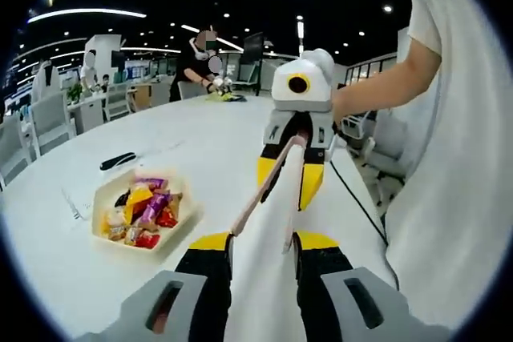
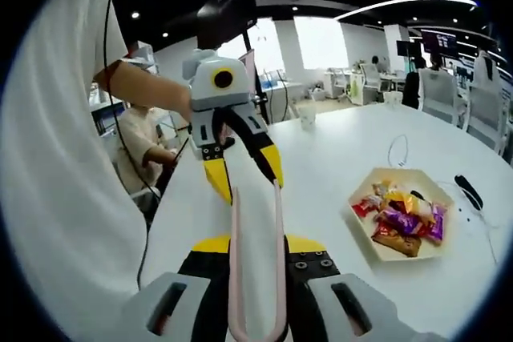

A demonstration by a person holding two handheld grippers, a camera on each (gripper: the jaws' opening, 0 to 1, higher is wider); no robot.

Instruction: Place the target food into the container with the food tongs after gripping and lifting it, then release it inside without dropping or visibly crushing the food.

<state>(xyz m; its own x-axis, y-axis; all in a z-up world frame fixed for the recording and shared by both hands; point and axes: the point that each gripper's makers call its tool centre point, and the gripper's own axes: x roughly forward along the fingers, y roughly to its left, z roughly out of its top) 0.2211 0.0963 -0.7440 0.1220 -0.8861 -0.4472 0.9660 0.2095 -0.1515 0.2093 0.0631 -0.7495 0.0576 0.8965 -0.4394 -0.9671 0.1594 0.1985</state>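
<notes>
So the big white table (image 1: 200,130) carried pretty much everything, and honestly the job had barely got going at this point. No food had been lifted that I could see, and I couldn't spot a separate container to drop anything into, just a pale hexagonal tray (image 2: 362,230) loaded with wrapped snacks (image 2: 405,220). In the left gripper view the same tray (image 1: 103,198) sat off to the lower left with the snacks (image 1: 146,212) piled in it, all colourful wrappers, purple, red, yellow.

The pink food tongs (image 2: 256,262) were up in the air between the two tools. The right gripper (image 2: 256,250) had its fingers clenched on the looped end, and the left gripper (image 1: 261,246) was clamped on the arms; the tongs (image 1: 268,198) ran straight out toward the other tool. Looked like a handover or regrip to me.

The snacks were well apart from both sets of fingers, off to the side, nowhere near the tong tips. Grabbing, lifting and releasing were all left to do.
</notes>
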